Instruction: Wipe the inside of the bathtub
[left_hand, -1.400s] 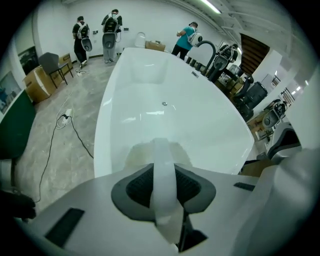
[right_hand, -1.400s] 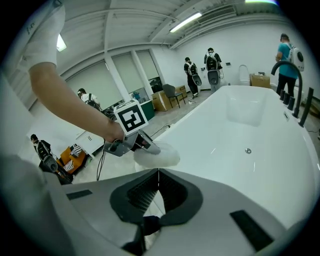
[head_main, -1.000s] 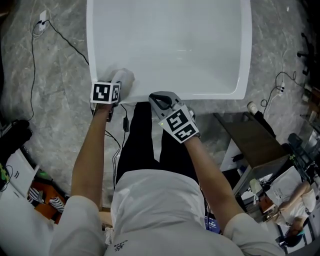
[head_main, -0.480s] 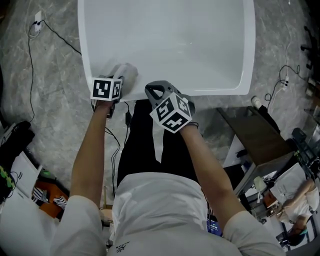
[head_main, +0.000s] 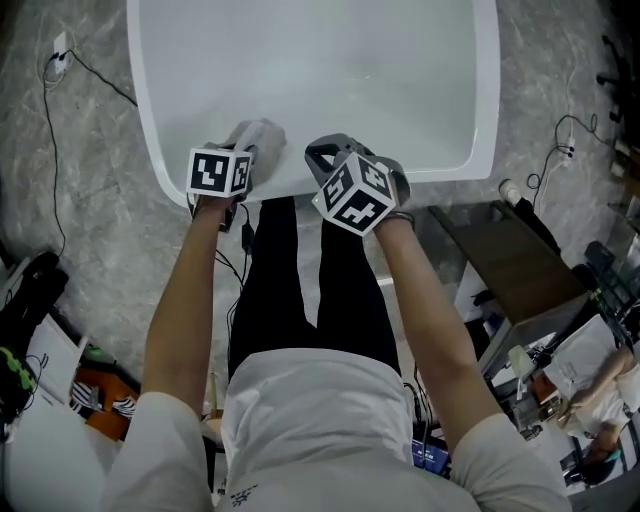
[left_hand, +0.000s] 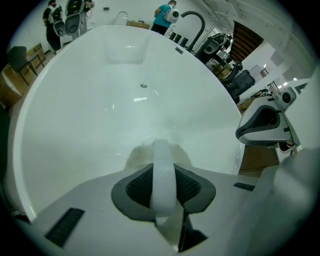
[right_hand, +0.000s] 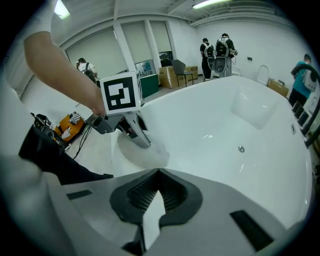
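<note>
The white bathtub (head_main: 150, 170) fills the top of the head view, its near rim just under both grippers. My left gripper (head_main: 243, 150) is shut on a white cloth (head_main: 258, 133), which rests on the inner slope by the near rim. In the left gripper view a strip of the cloth (left_hand: 162, 165) runs between the dark pads, and the rest bunches on the tub wall beyond. My right gripper (head_main: 322, 152) hovers beside it over the rim, shut with nothing in it (right_hand: 159, 172). The right gripper view shows the left gripper (right_hand: 134, 134) and the cloth (right_hand: 150, 152) to its left.
A drain (left_hand: 143, 85) sits on the tub floor farther in. Cables (head_main: 60, 150) trail over the marble floor at left, and a dark table (head_main: 510, 265) stands at right. People (right_hand: 218, 50) and boxes are beyond the tub's far end.
Both grippers have moved forward from in front of the rim to over the tub's near edge. The right gripper rose level with the left. The cloth stays held.
</note>
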